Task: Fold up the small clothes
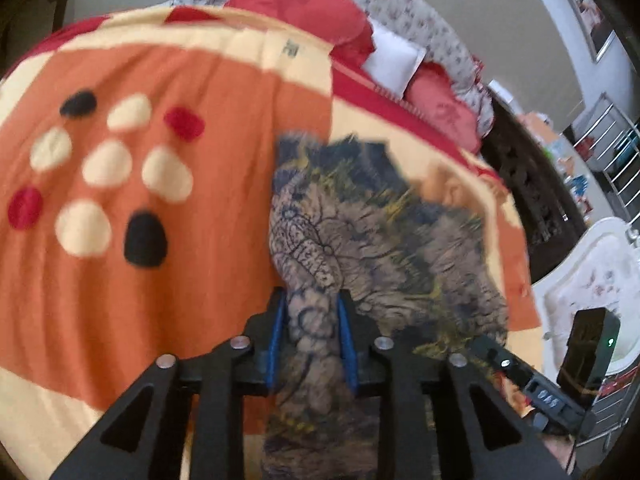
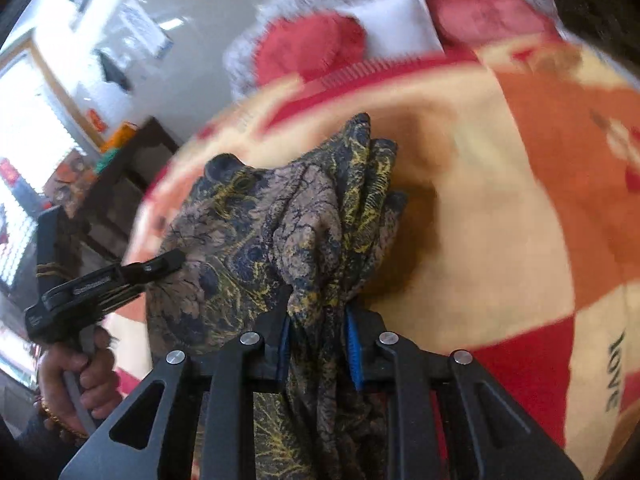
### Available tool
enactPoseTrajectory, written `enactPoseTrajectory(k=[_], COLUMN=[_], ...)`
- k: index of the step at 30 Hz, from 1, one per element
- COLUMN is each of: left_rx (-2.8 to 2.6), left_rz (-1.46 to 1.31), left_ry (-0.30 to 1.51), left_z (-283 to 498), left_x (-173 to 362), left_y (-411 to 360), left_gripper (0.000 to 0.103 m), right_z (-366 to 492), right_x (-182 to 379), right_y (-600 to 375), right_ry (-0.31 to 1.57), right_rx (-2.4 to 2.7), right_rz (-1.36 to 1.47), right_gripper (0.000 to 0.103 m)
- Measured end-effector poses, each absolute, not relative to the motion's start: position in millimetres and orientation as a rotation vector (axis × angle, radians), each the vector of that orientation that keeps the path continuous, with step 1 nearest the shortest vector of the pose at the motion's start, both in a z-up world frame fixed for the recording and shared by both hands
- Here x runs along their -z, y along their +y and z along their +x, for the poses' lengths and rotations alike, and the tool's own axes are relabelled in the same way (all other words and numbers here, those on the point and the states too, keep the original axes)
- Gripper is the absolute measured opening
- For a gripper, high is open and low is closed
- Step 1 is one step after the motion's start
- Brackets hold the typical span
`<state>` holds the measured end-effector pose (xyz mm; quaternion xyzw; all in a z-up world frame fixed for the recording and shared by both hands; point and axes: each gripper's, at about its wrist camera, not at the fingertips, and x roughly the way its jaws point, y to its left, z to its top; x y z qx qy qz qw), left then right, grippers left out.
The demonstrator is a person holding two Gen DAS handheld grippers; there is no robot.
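Note:
A small patterned garment (image 1: 360, 216) in grey, navy and yellow hangs over the bed blanket (image 1: 160, 184). My left gripper (image 1: 313, 304) is shut on one bunched edge of it, the cloth pinched between the blue pads. My right gripper (image 2: 318, 312) is shut on another bunched edge of the same garment (image 2: 280, 216). The cloth stretches between the two. The left gripper also shows in the right wrist view (image 2: 104, 280), held by a hand at the left. The right gripper shows in the left wrist view (image 1: 520, 372) at the lower right.
The orange, cream and red blanket (image 2: 500, 208) covers the bed. Red pillows (image 1: 304, 4) and a white pillow (image 1: 394, 60) lie at the head. A dark wooden piece (image 1: 532, 184) and a white cot (image 1: 588, 280) stand to the right.

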<state>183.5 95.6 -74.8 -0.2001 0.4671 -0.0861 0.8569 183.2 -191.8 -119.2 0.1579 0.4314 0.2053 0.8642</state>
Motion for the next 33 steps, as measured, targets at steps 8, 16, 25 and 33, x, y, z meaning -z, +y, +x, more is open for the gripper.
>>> enactPoseTrajectory(k=[8, 16, 25, 33], left_rx=[0.123, 0.09, -0.014, -0.034], left_rz=[-0.409, -0.312, -0.126, -0.084], left_ry=[0.896, 0.793, 0.842, 0.84], left_z=[175, 198, 263, 272], left_x=[54, 24, 45, 76], left_y=[124, 88, 38, 30], left_gripper=[0.053, 0.06, 0.064, 0.073], right_z=[162, 129, 217, 231], right_x=[109, 47, 81, 123], right_y=[-224, -159, -130, -151], right_ry=[0.882, 0.691, 0.791, 0.824], right_rx=[-0.404, -0.328, -0.129, -0.196], right_rz=[0.395, 0.119, 0.145, 0.173], right_gripper=[0.043, 0.041, 0.016, 0.012])
